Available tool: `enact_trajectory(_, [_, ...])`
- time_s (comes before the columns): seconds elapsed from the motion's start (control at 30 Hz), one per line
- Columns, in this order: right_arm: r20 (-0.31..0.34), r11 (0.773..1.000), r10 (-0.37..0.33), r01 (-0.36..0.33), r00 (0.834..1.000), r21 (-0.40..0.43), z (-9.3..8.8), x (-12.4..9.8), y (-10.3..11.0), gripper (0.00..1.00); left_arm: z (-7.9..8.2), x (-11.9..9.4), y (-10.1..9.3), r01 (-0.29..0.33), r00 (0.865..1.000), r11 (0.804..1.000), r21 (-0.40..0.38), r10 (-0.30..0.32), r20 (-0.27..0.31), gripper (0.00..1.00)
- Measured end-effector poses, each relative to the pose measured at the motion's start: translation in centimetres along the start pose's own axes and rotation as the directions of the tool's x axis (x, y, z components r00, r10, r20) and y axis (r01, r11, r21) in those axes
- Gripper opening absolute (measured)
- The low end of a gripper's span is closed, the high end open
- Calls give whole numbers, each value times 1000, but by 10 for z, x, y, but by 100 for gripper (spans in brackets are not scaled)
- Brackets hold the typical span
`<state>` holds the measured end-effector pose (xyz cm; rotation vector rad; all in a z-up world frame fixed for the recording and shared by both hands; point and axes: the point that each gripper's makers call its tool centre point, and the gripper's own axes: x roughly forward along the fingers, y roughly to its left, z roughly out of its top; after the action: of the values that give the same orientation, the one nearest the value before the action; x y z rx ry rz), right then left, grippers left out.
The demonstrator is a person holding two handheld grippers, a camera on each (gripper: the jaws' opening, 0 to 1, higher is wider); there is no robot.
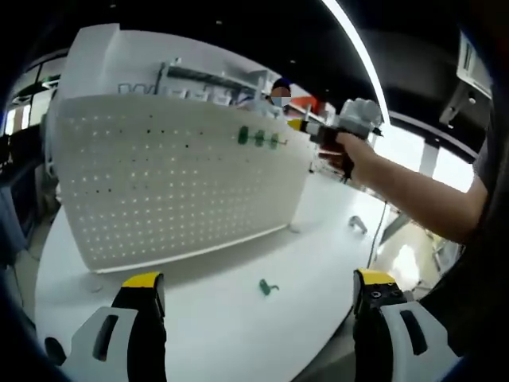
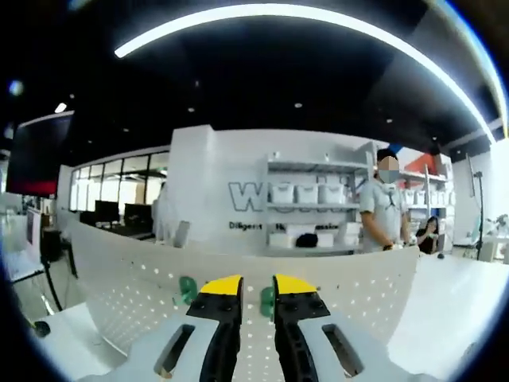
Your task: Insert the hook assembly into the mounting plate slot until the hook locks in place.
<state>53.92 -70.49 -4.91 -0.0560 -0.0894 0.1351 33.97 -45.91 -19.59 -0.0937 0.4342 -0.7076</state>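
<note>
A white pegboard mounting plate [image 1: 175,183] stands upright on the white table [image 1: 238,318]. Three green hooks [image 1: 258,138] sit in a row near its upper right. Another green hook [image 1: 268,287] lies loose on the table in front of the board. My left gripper [image 1: 259,280] is wide open low over the table, with nothing between its jaws. A hand holds my right gripper [image 1: 306,127] up at the board's upper right, beside the row of hooks. In the right gripper view, the right gripper [image 2: 258,286] has its jaws nearly together on a green hook [image 2: 268,301] at the board [image 2: 119,302]. A second hook [image 2: 187,290] sits to its left.
A small metal part [image 1: 358,225] lies on the table right of the board. The person's forearm [image 1: 413,195] crosses the right side. Another person [image 2: 386,211] stands behind the board near shelving. The table's rounded front edge runs just below my left jaws.
</note>
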Motion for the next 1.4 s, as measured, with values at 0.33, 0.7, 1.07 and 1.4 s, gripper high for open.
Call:
enact_trajectory(0.33, [-58, 996, 52, -56, 997, -64, -13, -34, 11, 14, 5, -3, -9, 7, 1000, 1000, 17, -8, 12, 99])
enact_trajectory(0.7, [-118, 986, 102, -116, 988, -121, -31, -75, 24, 17, 4, -9, -15, 10, 1000, 1000, 24, -11, 15, 99])
enact_trajectory(1.07, [-199, 977, 169, -191, 965, -95, -63, -105, 46, 21, 5, -13, -16, 8, 1000, 1000, 24, -9, 27, 99])
enact_trajectory(1.4, [-316, 960, 216, -260, 924, -102, -110, -142, 59, 23, -3, -16, -13, 3, 1000, 1000, 8, -3, 20, 99])
